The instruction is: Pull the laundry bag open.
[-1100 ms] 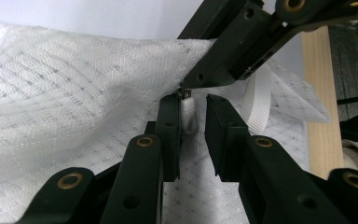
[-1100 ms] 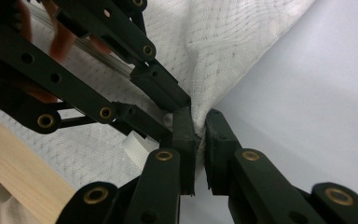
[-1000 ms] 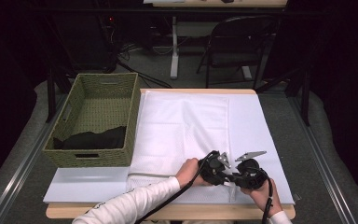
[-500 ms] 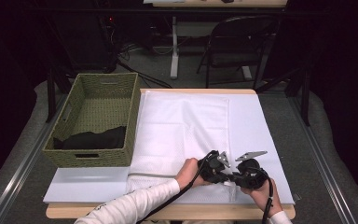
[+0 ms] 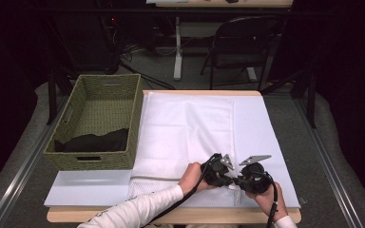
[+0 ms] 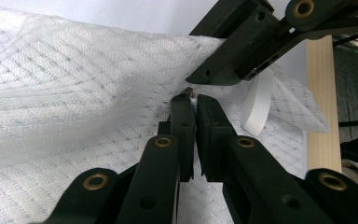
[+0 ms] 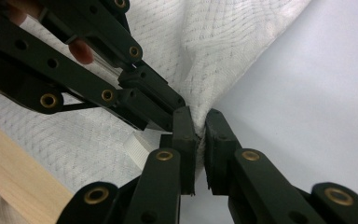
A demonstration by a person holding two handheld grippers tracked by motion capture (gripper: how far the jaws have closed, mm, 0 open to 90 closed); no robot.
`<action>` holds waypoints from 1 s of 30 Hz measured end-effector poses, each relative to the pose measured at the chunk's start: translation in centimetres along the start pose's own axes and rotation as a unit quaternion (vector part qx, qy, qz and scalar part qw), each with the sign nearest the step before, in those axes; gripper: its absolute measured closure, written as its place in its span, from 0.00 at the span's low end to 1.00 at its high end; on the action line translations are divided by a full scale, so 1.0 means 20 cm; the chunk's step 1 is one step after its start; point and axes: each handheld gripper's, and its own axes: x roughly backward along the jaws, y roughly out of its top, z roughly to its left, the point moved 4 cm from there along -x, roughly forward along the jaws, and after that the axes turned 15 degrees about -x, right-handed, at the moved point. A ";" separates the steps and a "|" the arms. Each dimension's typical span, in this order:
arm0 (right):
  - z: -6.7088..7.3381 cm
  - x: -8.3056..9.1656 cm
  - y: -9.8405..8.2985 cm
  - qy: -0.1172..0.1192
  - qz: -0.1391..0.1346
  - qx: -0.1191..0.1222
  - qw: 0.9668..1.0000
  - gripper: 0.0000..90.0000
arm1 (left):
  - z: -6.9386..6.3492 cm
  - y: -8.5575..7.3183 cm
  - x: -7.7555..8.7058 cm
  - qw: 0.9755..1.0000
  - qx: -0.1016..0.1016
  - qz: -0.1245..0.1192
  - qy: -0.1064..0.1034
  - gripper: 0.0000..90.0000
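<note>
A white mesh cloth lies flat on a white sheet over the table. Both grippers meet at the cloth's near right corner. In the high view the left gripper comes in from the left and the right gripper from the right, tips almost touching. In the left gripper view my left gripper is shut on a pinch of the cloth's edge, beside a white ribbon loop. In the right gripper view my right gripper is shut on a raised fold of the mesh cloth.
A green woven basket stands at the table's left with a dark cloth in it. The bare white sheet runs right of the mesh cloth. The wooden table edge is just behind the hands. A folding chair stands beyond the table.
</note>
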 end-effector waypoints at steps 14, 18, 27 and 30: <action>0.01 0.00 0.00 -0.007 -0.002 -0.002 1.000 0.94 | 0.00 0.00 0.01 1.000 0.000 -0.001 0.003 0.96; 0.00 0.00 0.00 -0.007 -0.001 0.000 1.000 0.94 | 0.00 0.00 0.01 1.000 0.002 0.000 0.002 0.96; 0.00 -0.01 0.00 -0.012 0.000 -0.005 1.000 0.94 | 0.00 0.00 0.01 1.000 0.001 0.003 0.004 0.96; 0.00 0.00 0.00 -0.015 0.000 -0.003 1.000 0.94 | 0.00 0.00 0.01 1.000 0.001 0.005 0.003 0.96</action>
